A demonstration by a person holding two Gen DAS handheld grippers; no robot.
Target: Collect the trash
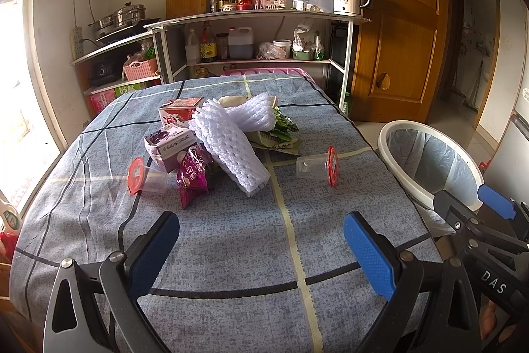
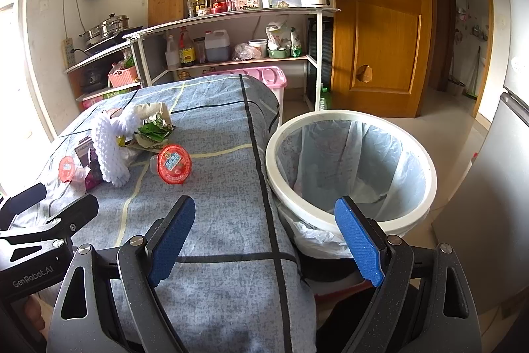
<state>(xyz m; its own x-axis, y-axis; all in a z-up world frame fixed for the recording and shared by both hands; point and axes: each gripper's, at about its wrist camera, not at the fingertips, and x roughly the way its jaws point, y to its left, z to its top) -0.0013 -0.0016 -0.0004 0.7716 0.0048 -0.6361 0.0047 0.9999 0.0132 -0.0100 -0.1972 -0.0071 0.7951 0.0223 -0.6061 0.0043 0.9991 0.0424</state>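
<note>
Both the left gripper point(image 1: 261, 250) and right gripper point(image 2: 264, 240) hover spread and empty at the table's point(image 1: 330, 204) near edge; trash point(image 1: 228, 141) sits mid-table, the bin point(image 2: 350, 174) at its right edge for easy dropping.

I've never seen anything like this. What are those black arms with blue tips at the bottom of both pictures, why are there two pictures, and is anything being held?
No robot here: a person holds a two-fingered grasping tool in each hand, and each tool carries a wide-angle camera looking out along its fingers. One picture is from the left tool, the other from the right tool. The blue parts are the finger pads.

Both tools are open and hold nothing.

They hover over a table under a blue-grey cloth. On it lies a heap of trash: white foam netting, small drink cartons, a purple snack wrapper, a green wrapper and two clear cups with red foil lids, both on their sides.

Beside the table stands a white bin lined with a clear bag, where the trash presumably goes.
</note>
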